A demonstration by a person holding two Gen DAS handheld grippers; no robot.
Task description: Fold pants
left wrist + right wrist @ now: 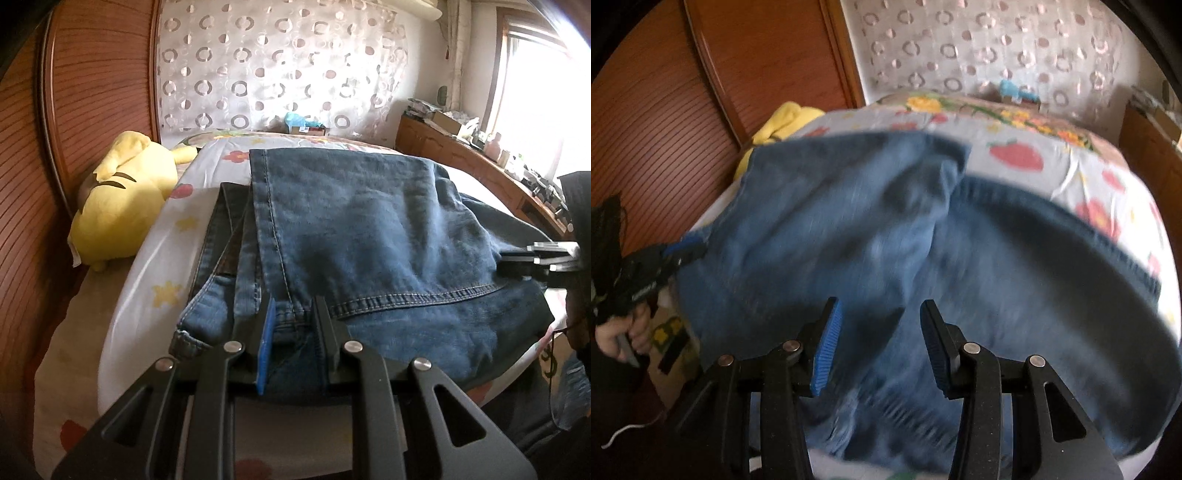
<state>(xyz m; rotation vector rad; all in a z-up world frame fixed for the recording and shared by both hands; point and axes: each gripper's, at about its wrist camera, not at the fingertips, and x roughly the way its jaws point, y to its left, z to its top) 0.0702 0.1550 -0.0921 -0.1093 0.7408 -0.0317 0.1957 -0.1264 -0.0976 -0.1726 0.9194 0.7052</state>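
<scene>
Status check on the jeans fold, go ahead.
Left gripper clamped on the jeans near the waistband. Right gripper open above the denim, nothing between its pads. Jeans folded on the bed; yellow plush toy off to the side, clear.

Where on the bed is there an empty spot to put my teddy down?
Bare sheet shows between the yellow plush toy and the jeans, and past the jeans toward the curtain. More flowered sheet lies free right of the waistband. The middle is crowded: jeans plus the left gripper pinching them.
</scene>
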